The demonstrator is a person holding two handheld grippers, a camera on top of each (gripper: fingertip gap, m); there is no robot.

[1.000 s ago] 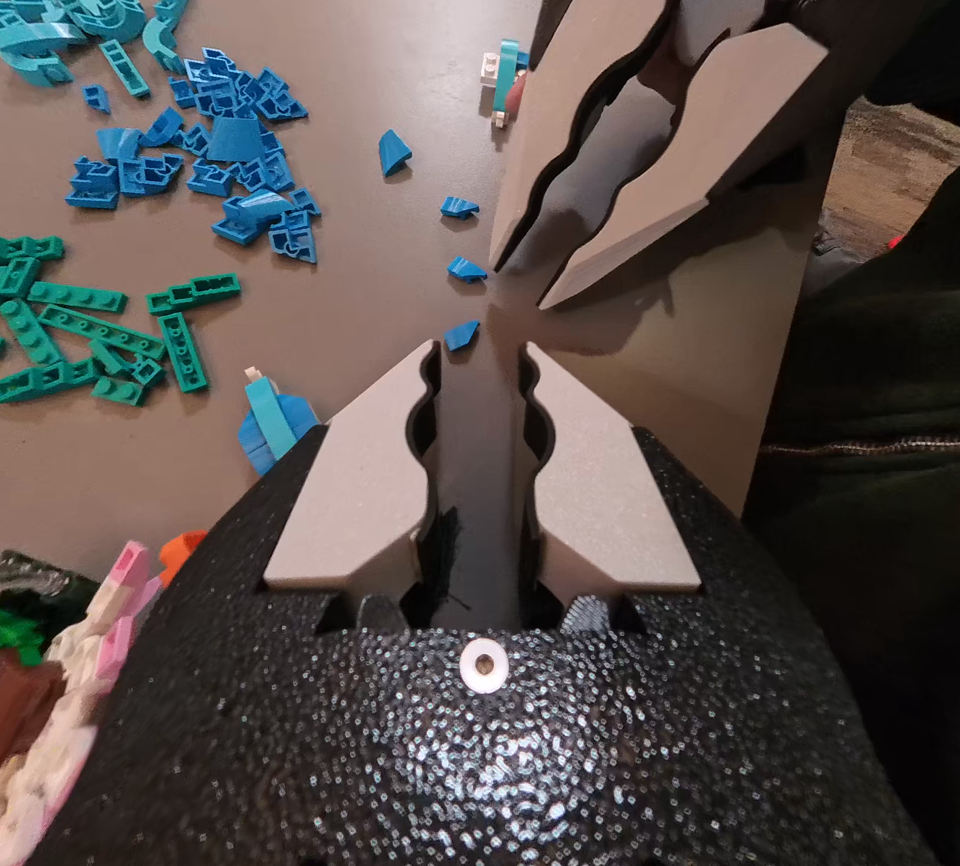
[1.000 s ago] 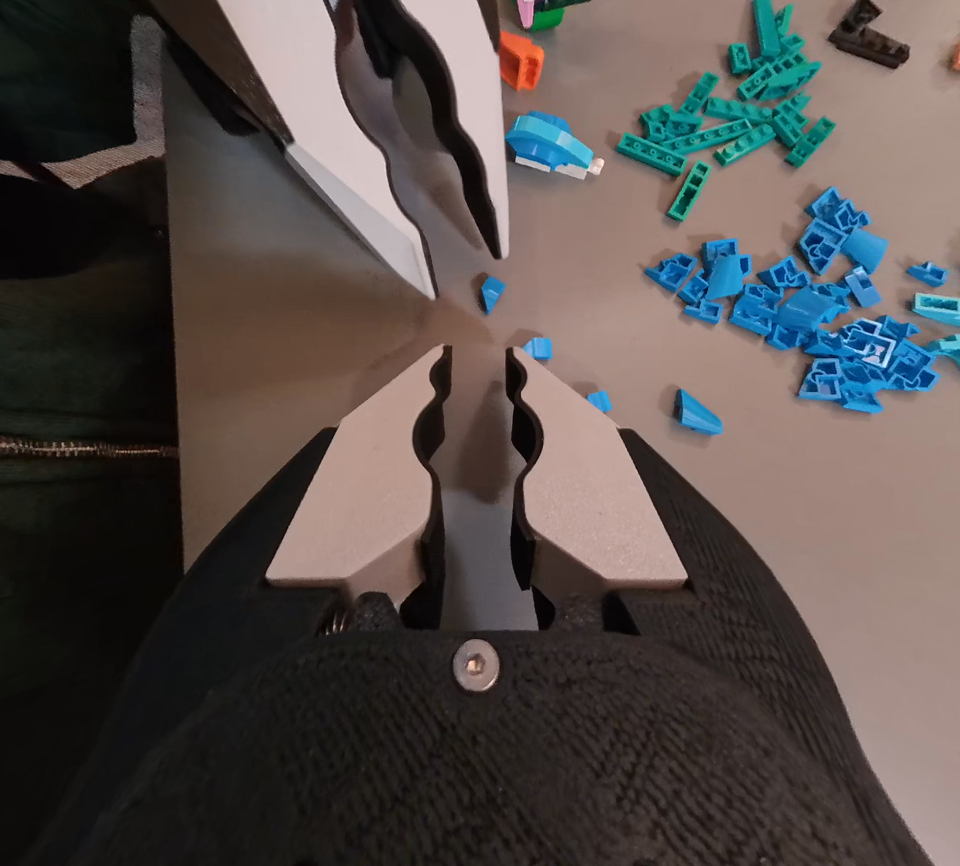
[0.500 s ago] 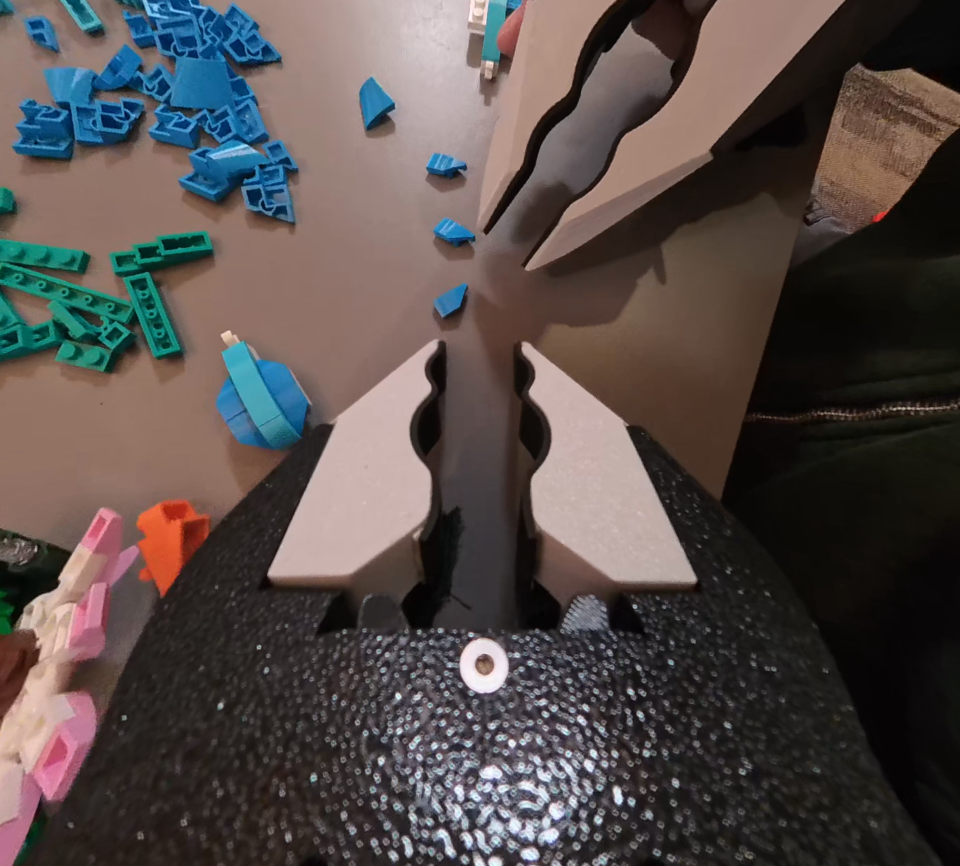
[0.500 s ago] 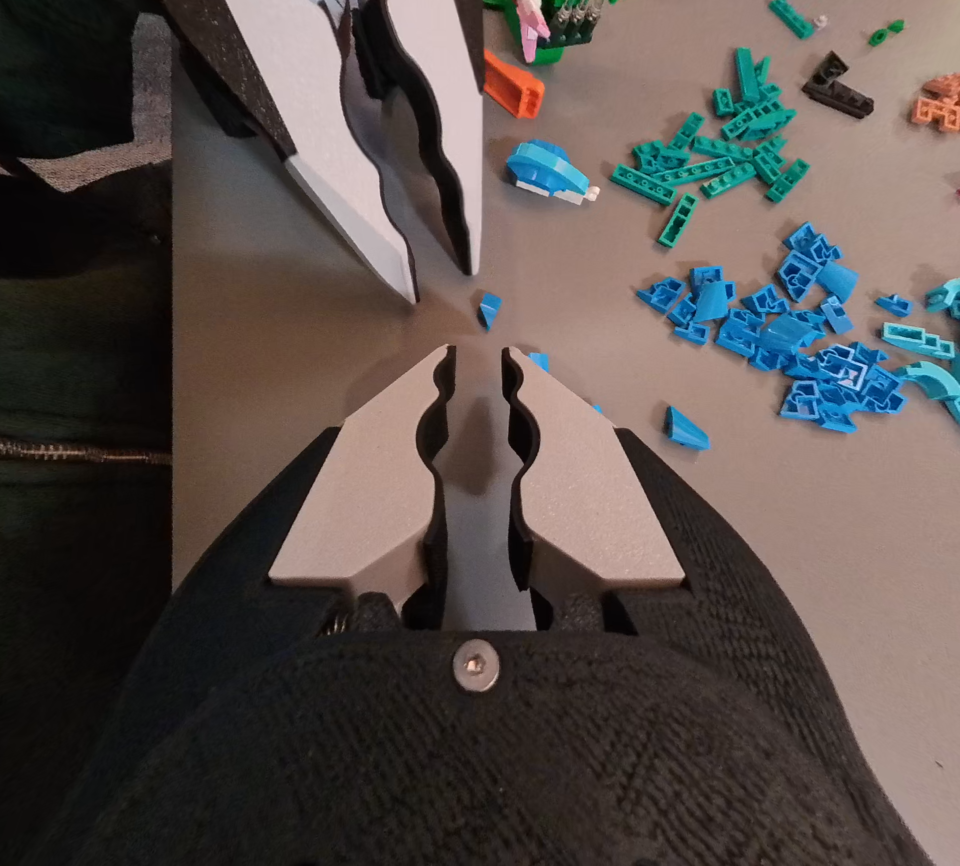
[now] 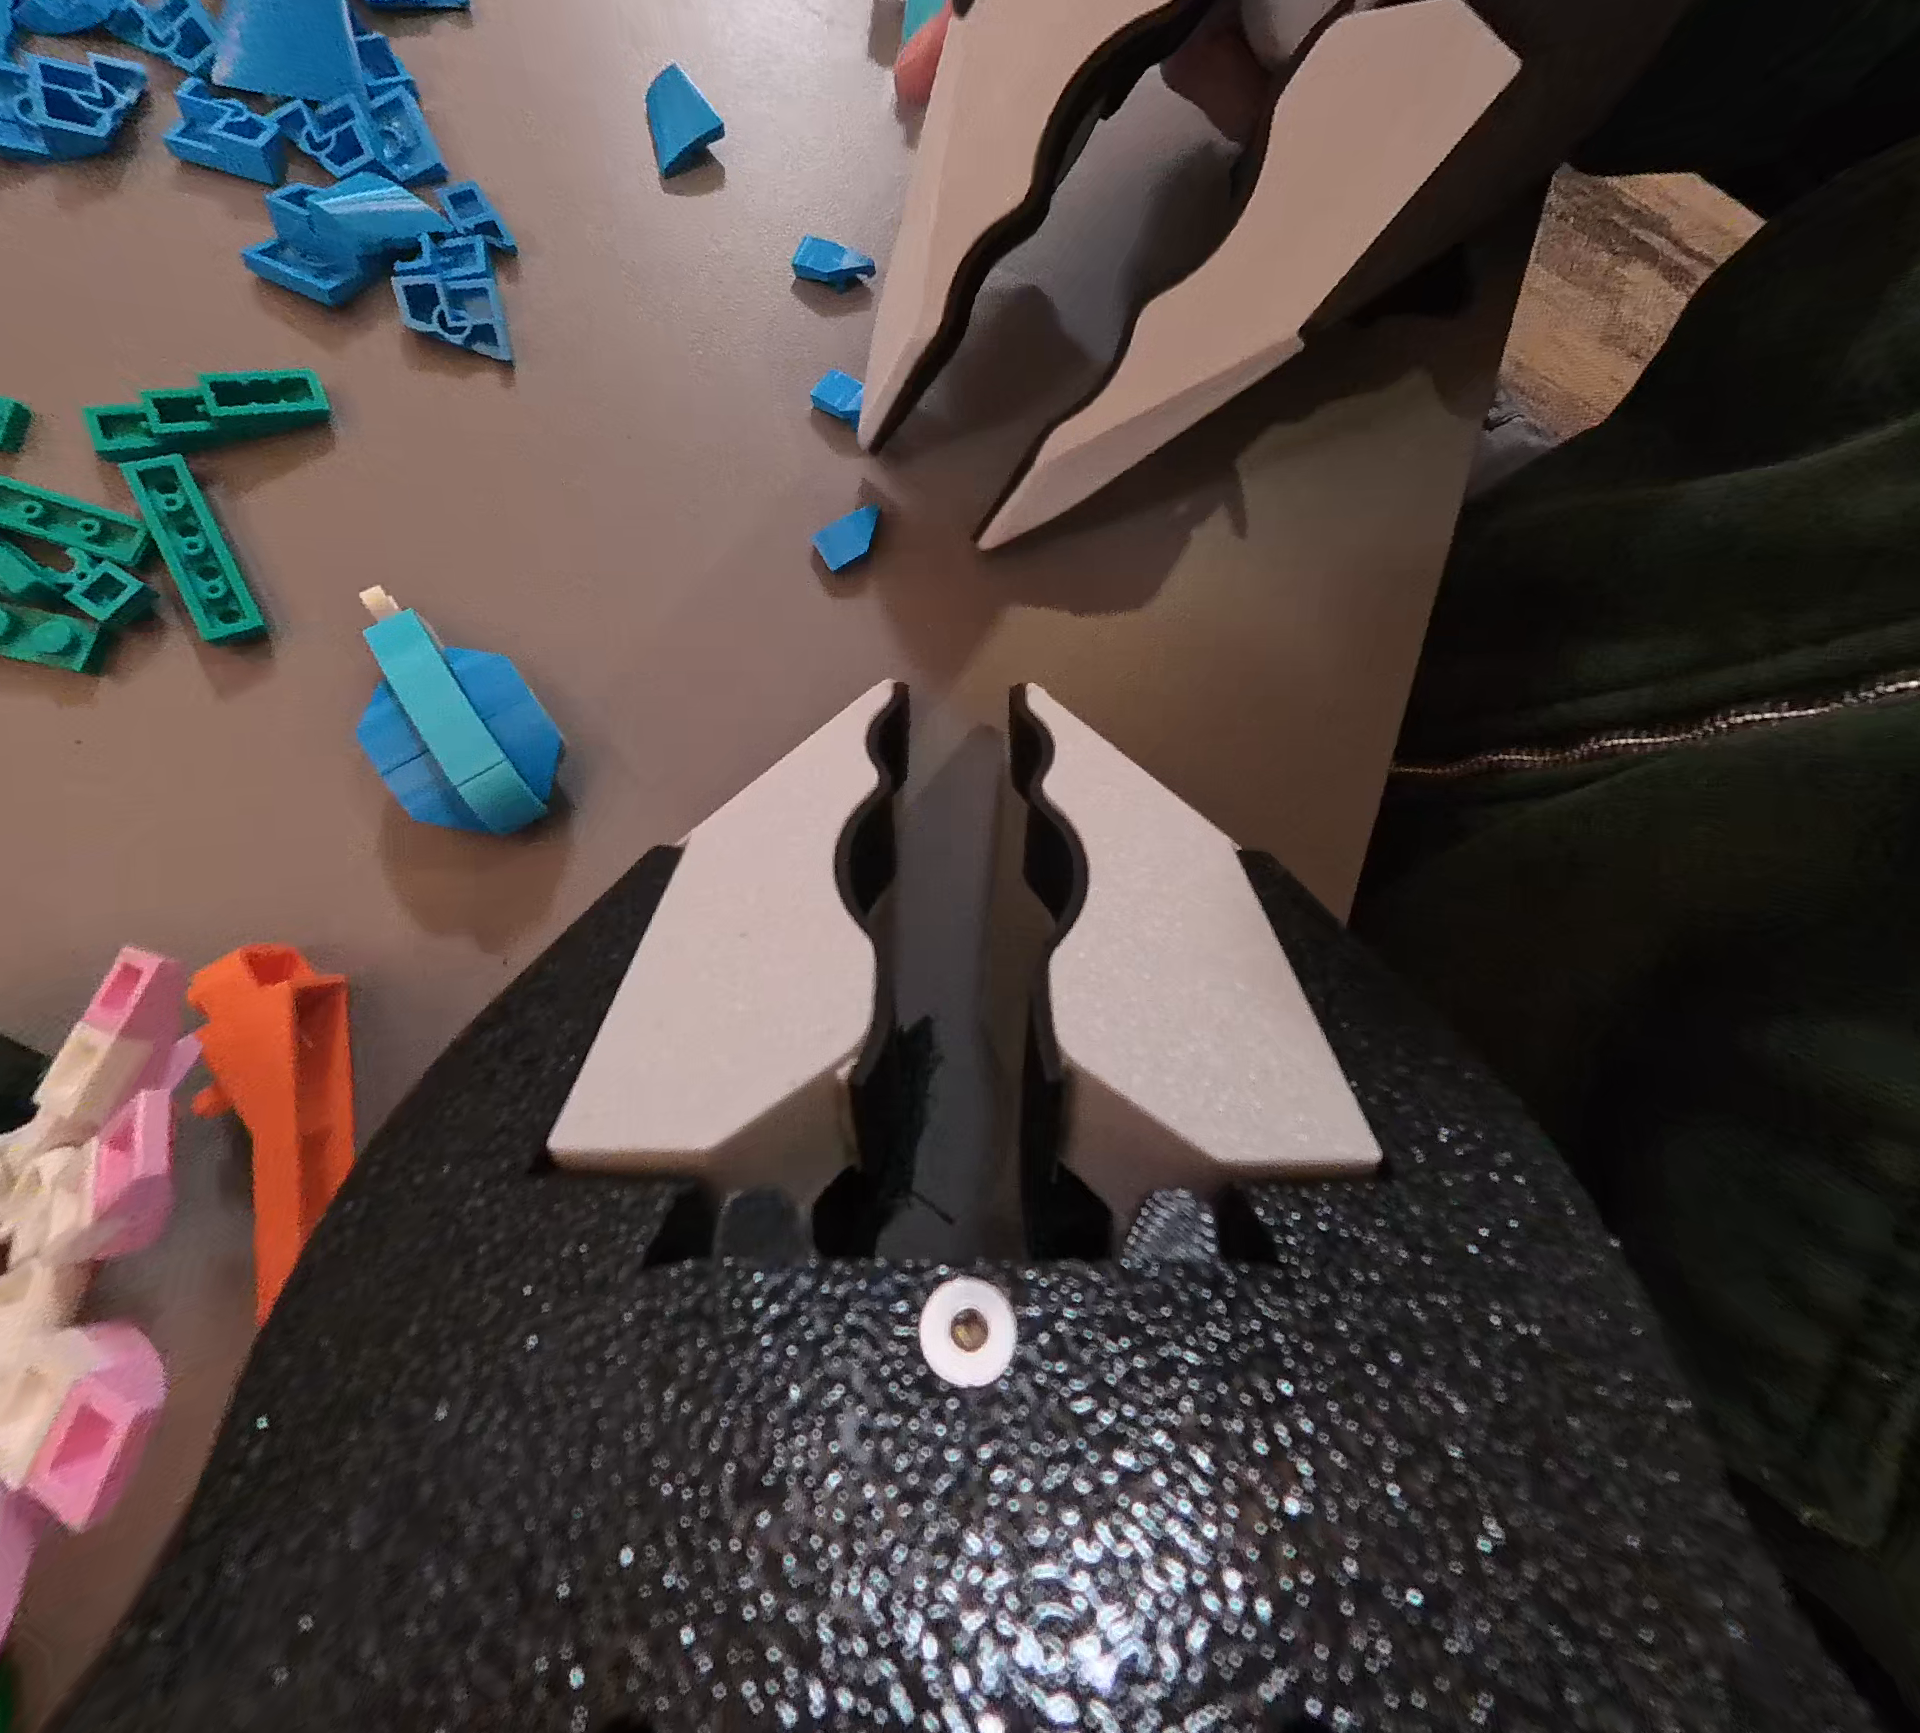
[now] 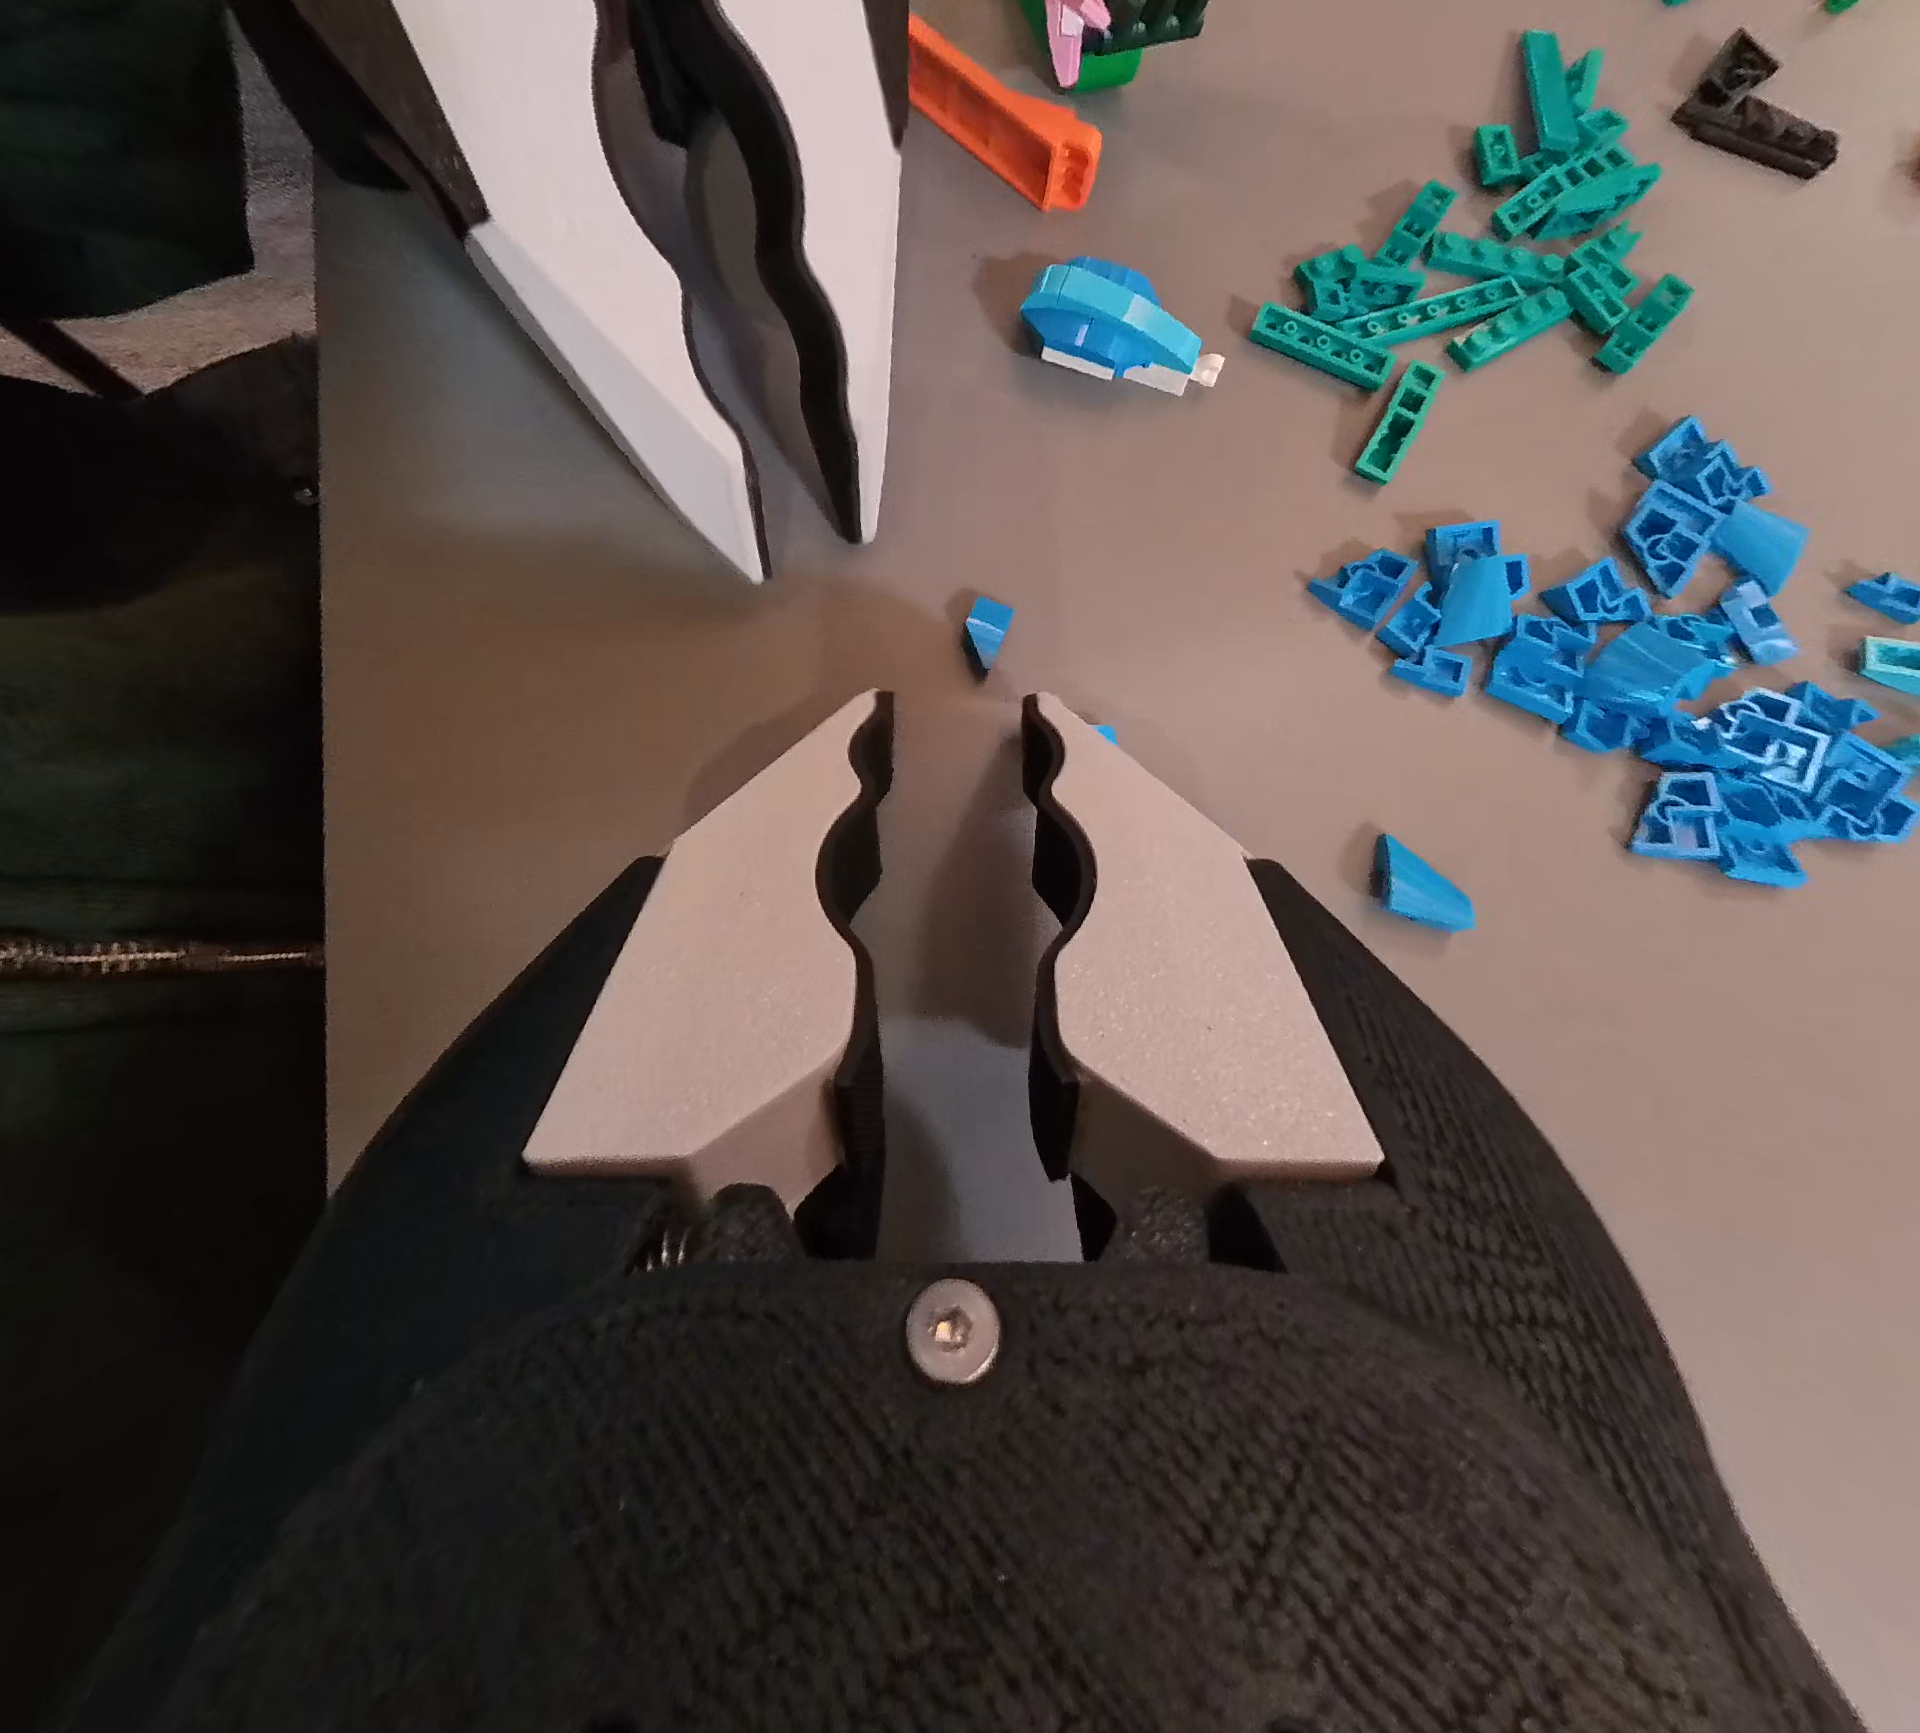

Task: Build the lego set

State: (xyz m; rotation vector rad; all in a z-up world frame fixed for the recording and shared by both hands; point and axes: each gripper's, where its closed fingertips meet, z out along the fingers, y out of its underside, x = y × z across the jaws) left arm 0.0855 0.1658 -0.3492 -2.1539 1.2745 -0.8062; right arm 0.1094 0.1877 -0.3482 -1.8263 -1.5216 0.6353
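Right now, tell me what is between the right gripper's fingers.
Nothing: only bare table shows between the open fingers of the right gripper. A small blue piece peeks from behind one fingertip, mostly hidden by it.

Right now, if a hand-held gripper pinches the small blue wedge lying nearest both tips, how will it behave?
The blue wedge is tiny and sloped, so it may squirt out. It looks like light, stiff plastic, so on the smooth table a push would probably slide it.
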